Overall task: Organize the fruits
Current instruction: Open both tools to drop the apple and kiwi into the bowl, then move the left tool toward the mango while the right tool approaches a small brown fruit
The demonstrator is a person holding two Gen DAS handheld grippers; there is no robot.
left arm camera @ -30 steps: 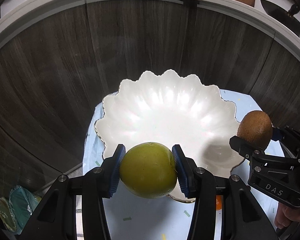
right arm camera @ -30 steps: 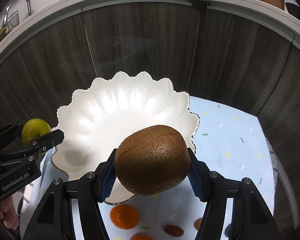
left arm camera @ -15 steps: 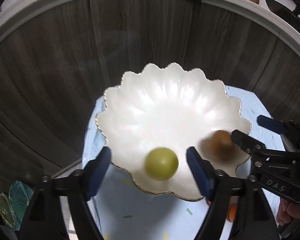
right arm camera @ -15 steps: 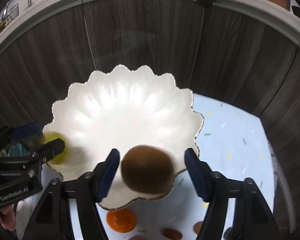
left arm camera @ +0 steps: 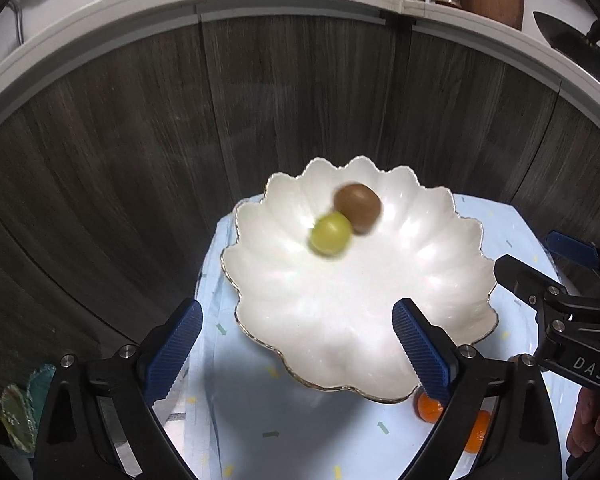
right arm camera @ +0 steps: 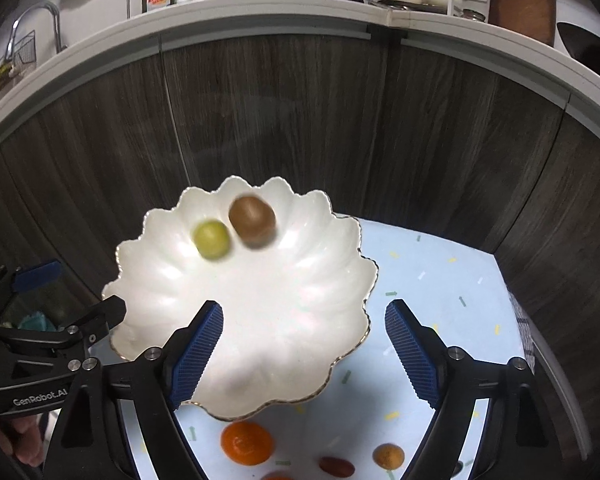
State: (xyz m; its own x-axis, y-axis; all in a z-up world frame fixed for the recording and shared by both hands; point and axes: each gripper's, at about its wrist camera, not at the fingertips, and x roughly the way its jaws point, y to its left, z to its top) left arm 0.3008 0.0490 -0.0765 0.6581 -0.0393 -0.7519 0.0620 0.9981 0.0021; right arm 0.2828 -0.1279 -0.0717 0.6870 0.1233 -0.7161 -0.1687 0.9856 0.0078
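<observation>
Dark wood-grain cabinet fronts (left arm camera: pixel 300 100) curve round behind a small table covered in a pale blue cloth with confetti-like flecks (right arm camera: pixel 440 280). On that cloth sits a wide white scalloped bowl with a thin gold rim (left arm camera: pixel 440 280). Inside it, toward the far side, a round yellow-green fruit (left arm camera: pixel 330 234) and a brown fuzzy kiwi (left arm camera: pixel 358 208) lie touching each other, both slightly blurred.

Nearer to me, the left tool (left arm camera: pixel 296 350) hangs over the bowl's near edge, its blue ribbed pads spread wide and the jaws opening, with nothing between them; the green fruit lies well beyond its fingertips, up toward the bowl's far side. Beside it on the right, the right tool (right arm camera: pixel 304 346) is likewise above the near rim, its jaws opening and empty, and the kiwi sits well ahead of it, past the middle of the bowl.

Out on the cloth, just in front of the bowl's near edge, rests a bright orange mandarin (right arm camera: pixel 246 442), with a small dark red oval fruit (right arm camera: pixel 336 466) and a small round orange-brown fruit (right arm camera: pixel 388 456) a little to its right, all below the right tool's fingers.
</observation>
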